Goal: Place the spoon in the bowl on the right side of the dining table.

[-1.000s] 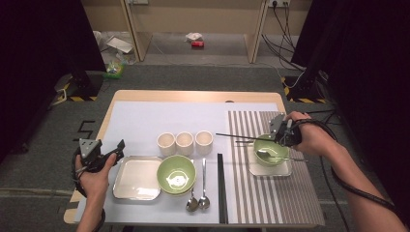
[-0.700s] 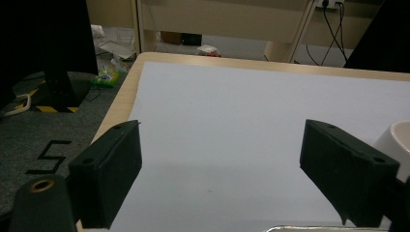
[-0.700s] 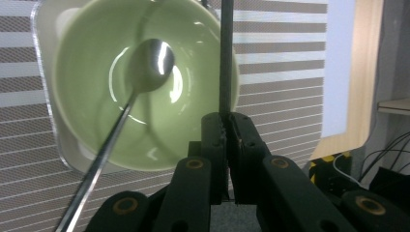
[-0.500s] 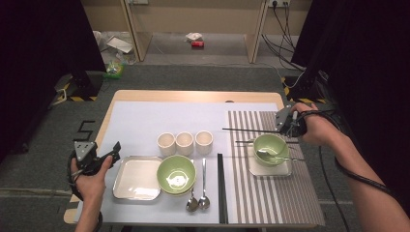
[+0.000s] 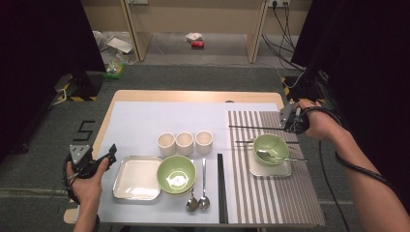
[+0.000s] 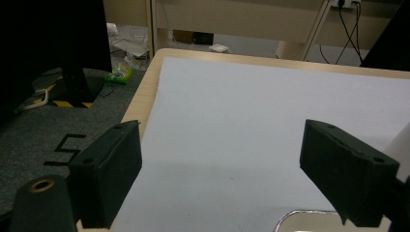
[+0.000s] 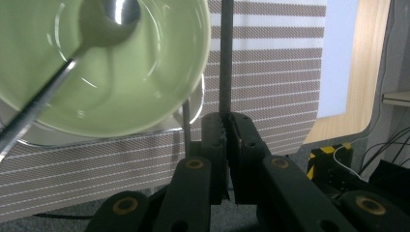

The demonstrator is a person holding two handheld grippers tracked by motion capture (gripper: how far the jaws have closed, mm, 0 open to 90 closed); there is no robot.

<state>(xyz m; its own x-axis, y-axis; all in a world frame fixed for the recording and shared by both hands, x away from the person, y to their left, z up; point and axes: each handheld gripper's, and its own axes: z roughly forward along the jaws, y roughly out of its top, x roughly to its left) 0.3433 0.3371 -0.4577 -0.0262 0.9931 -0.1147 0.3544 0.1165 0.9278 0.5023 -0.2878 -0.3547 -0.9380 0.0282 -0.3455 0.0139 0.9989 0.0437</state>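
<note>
right gripper: from the high view i see my right gripper (image 5: 289, 121) at the mat's (image 5: 270, 193) far right edge, jaws pinched on a chopstick (image 5: 254, 128) that runs level to the left above the stripes.
right gripper view: here the jaws (image 7: 226, 145) are clamped on the chopstick's (image 7: 225, 58) end; a second thin rod sits just beside it, and i cannot tell whether it is gripped too.
bowl: green bowl (image 5: 270, 147) on a small plate (image 5: 285, 170), spoon (image 5: 278, 157) resting in it; close up, the bowl (image 7: 121, 87) is cut off at the top and left.
left gripper: my left gripper (image 5: 94, 162) hangs off the table's (image 5: 193, 96) left edge, jaws wide, holding nothing.
left gripper view: bare white sheet (image 6: 266, 135) between the jaws, a tray (image 6: 302, 222) corner cut off at the bottom.
right hand: wrist bent inward, forearm coming from lower right.
</note>
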